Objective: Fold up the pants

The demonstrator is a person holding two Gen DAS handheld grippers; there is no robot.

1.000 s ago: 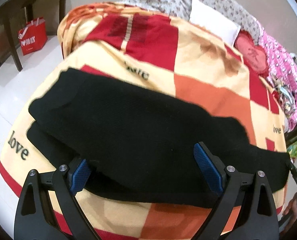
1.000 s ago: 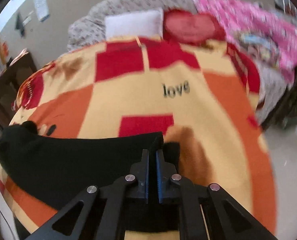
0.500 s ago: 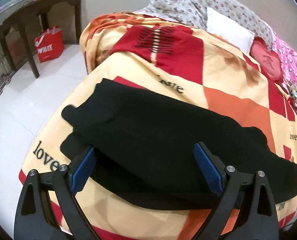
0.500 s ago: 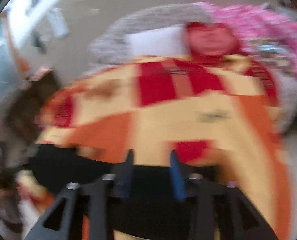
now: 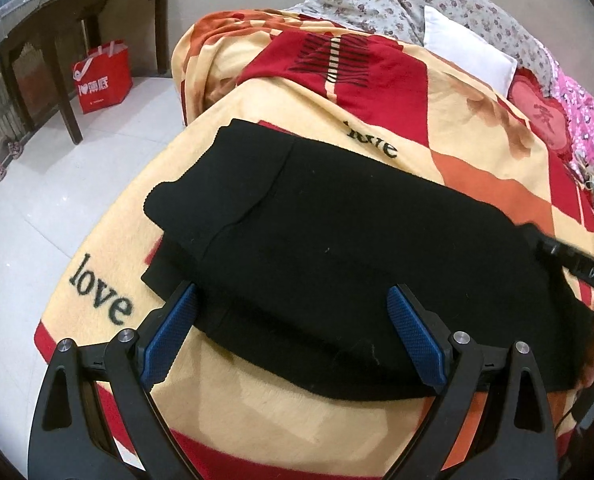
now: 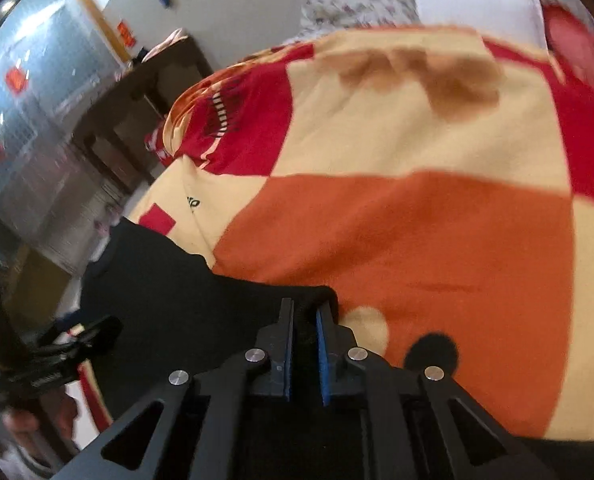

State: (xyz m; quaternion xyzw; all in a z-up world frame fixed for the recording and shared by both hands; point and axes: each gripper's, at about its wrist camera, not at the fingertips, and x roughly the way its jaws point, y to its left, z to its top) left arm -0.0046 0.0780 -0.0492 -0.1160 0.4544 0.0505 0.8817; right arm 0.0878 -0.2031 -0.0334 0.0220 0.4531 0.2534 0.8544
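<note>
Black pants [image 5: 337,240] lie folded lengthwise across a red, orange and cream checked blanket [image 5: 437,120] on a bed. My left gripper [image 5: 293,332] is open and empty, its blue pads straddling the near edge of the pants. My right gripper [image 6: 305,344] is shut on the right end of the pants [image 6: 169,288]; black cloth sits between its pads. The right gripper also shows at the right edge of the left wrist view [image 5: 569,264].
A white pillow [image 5: 465,52] and a red heart cushion [image 5: 537,116] lie at the head of the bed. A dark wooden table [image 5: 77,20] and a red shopping bag [image 5: 101,76] stand on the white floor at the left.
The right gripper opened briefly, then shut on the pants' end and swung left. The left gripper pulled back a little and stayed open.
</note>
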